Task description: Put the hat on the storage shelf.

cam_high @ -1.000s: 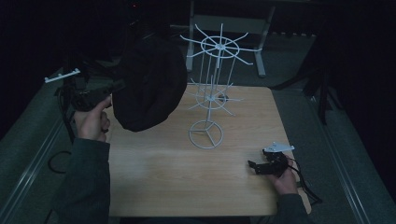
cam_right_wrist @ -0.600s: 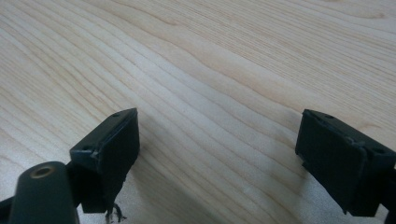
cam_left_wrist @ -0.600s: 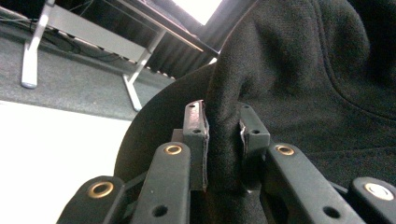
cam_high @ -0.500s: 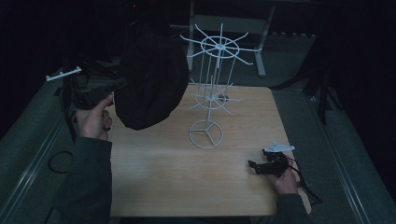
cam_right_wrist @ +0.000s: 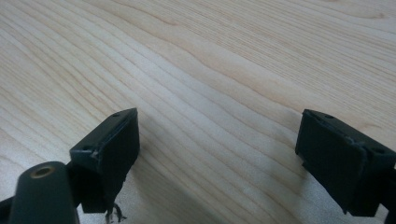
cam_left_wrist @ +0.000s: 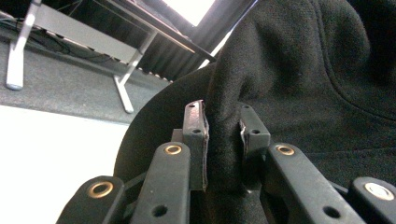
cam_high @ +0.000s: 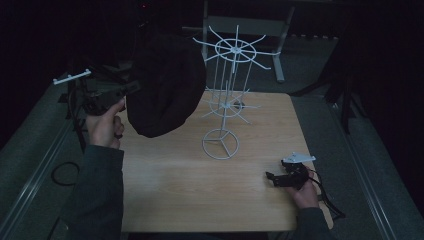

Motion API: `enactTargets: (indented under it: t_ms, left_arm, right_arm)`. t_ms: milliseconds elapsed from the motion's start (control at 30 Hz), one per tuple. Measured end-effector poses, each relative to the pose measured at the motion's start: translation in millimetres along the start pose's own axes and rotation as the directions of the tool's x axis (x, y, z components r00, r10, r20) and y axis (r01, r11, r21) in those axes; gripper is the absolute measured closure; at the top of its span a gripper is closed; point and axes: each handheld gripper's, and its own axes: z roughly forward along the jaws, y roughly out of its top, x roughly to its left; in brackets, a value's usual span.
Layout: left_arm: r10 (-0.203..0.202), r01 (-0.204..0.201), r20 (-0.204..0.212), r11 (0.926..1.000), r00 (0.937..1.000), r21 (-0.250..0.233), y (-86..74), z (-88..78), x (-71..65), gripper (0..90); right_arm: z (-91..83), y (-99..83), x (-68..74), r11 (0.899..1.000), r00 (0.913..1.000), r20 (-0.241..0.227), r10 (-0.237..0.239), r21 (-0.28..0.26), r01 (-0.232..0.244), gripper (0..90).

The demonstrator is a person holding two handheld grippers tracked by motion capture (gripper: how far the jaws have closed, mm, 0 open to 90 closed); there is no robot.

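1. Left tool point(cam_left_wrist: 223, 135) was clamped on a fold of the black fleece cap w/ stiff brim point(cam_high: 165, 92). I had the cap lifted off the desk, hanging at the left side of the white wire spinner rack w/ hook arms point(cam_high: 226, 95), its upper edge near the rack's top ring of hooks.
2. In the left tool's view the two black pads pinched the fabric tight, narrow gap, cloth bunched between them.
3. Right tool point(cam_right_wrist: 217, 140) sat wide apart w/ nothing between the jaws, parked low over the light wooden desk point(cam_high: 190, 190) near its front right corner, well apart from the rack.
4. Step in hand, as I read it: carrying the cap to the rack to hang it on a hook.
5. Next move prob. called for bringing the cap's edge over one upper hook arm, letting the fabric catch, then easing the grip off. Rack looked light, so a snag could tip it; the right tool was free to steady the round base point(cam_high: 221, 144).
6. Desk: pale wood grain, matte, bare apart from the rack.
7. Room: dim, grey carpet around the desk, a grey metal-legged bench point(cam_high: 245, 20) behind it, dark beyond.
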Motion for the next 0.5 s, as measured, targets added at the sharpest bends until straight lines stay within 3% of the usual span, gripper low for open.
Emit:
enactTargets:
  t_ms: [500]
  left_arm:
    - [-0.002, 0.002, 0.007, 1.0, 1.0, 0.007, -0.9, 13.9, -8.5, 77.9]
  right_arm:
    - [0.0, 0.0, 0.0, 1.0, 1.0, 0.0, 0.0, 0.0, 0.0, 13.5]
